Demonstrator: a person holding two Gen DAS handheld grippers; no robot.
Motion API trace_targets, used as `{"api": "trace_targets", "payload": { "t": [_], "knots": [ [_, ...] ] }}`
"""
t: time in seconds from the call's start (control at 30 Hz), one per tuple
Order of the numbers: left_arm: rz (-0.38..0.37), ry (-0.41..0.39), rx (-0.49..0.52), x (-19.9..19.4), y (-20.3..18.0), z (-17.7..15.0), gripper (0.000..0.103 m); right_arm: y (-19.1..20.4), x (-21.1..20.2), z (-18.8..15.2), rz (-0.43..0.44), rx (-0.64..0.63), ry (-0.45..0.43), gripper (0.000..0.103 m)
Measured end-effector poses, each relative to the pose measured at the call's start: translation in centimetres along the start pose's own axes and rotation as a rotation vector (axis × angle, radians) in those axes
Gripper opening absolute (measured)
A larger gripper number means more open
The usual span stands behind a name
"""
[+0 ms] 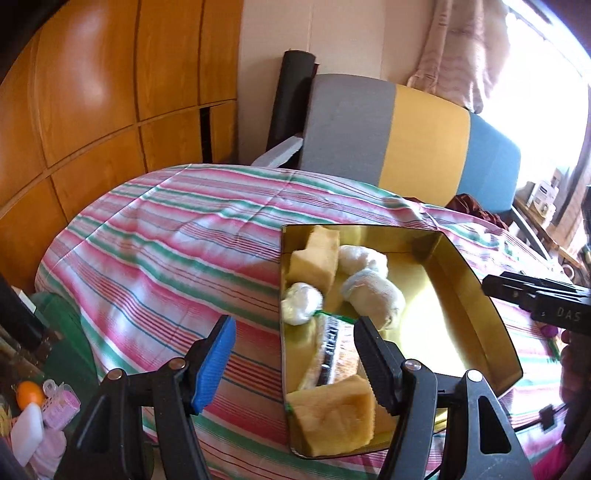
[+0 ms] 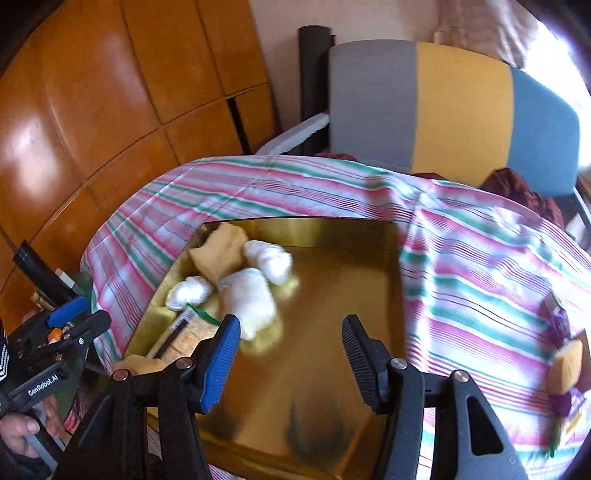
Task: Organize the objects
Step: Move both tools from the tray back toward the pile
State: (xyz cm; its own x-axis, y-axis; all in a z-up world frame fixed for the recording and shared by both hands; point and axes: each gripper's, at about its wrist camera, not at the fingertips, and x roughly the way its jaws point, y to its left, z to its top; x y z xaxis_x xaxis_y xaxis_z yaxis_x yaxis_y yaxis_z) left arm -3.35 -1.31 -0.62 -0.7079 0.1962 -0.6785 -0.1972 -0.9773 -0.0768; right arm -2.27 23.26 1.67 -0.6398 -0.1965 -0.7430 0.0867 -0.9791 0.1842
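Left tongs (image 1: 295, 354) and right tongs (image 2: 290, 354): both part-open, empty, above shiny gold rectangular tray (image 1: 476, 306) on striped-cloth worktop (image 1: 166, 236). Sponges, gauze rolls gathered at tray's left; one yellow sponge (image 2: 565, 365) outside, right.

A glossy orange-brown panelled wooden wardrobe (image 1: 92, 92) is seen at left, with a cream wall (image 1: 332, 33) beside it. A chair backrest (image 1: 406, 136) banded grey, yellow and blue is set behind the striped pink, green and white tablecloth (image 1: 166, 236). Strong daylight is admitted through a window (image 1: 554, 74) at right, beside a pale curtain (image 1: 461, 48).
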Motion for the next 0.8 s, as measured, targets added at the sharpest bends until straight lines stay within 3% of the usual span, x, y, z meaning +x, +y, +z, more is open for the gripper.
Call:
{"api": "trace_targets", "payload": {
  "t": [0.5, 0.8],
  "knots": [
    [-0.070, 0.002, 0.158, 0.0, -7.1, 0.8, 0.069, -13.0, -6.4, -3.0, -0.164, 0.230, -0.084, 0.058],
    [-0.144, 0.019, 0.253, 0.8, -12.4, 1.3, 0.069, -23.6, -11.5, -5.2, -0.346, 0.448, -0.159, 0.058]
  ]
}}
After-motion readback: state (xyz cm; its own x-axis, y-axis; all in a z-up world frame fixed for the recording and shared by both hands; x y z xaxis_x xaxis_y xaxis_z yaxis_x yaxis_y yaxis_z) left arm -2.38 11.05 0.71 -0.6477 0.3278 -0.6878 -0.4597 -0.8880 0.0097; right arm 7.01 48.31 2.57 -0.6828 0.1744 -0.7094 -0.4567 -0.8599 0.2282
